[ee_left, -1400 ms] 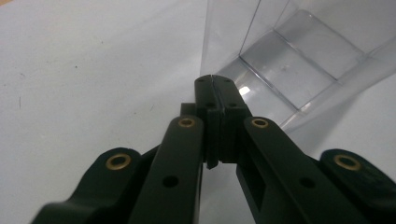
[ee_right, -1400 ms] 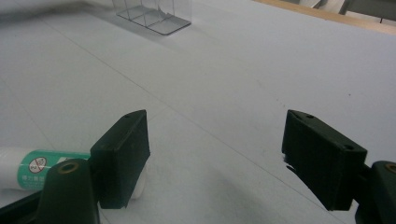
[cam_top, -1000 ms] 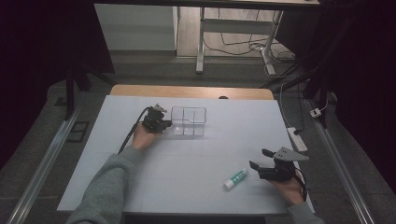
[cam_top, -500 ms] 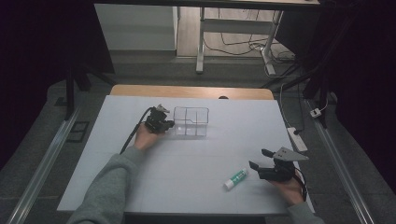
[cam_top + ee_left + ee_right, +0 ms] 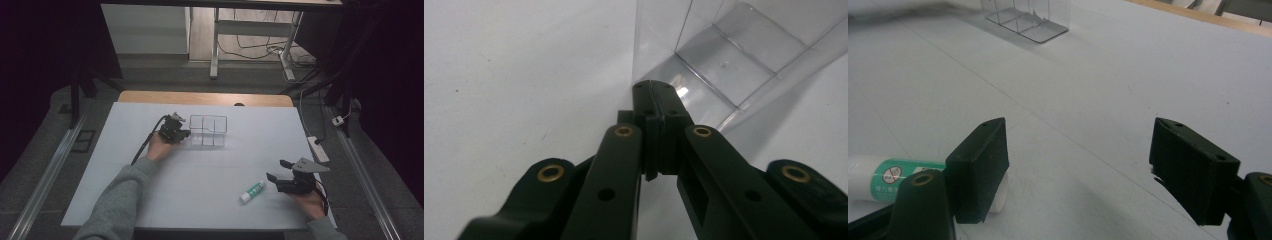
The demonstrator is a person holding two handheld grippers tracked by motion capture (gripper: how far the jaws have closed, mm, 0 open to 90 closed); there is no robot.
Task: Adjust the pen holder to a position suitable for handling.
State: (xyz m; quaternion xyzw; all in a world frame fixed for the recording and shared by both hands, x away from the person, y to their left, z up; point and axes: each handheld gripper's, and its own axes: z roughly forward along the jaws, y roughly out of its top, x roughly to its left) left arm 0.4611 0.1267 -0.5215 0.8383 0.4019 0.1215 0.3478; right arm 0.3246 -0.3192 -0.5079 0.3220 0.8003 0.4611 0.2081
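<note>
Your left gripper (image 5: pixel 186 133) sat toward the far left part of the tabletop (image 5: pixel 210 175), its fingers (image 5: pixel 655 107) pressed together with the tips right at the left wall of the clear divided box (image 5: pixel 208 131). In the left gripper view the shut tips met the box's near lower corner; whether a thin wall was pinched between them cannot be told. The box stood upright toward the far edge, a little left of the middle.

Your right gripper (image 5: pixel 280 171) hovered near the tabletop's near right corner, fingers (image 5: pixel 979 165) spread wide apart with nothing between them. The glue stick (image 5: pixel 252 191), white with a green label, lay on its side just left of that gripper, well apart from the box. In the right gripper view its white end showed just behind the left finger, outside the gap, so the stick lay beside the fingers rather than between them; whether it touched that finger was unclear.
</note>
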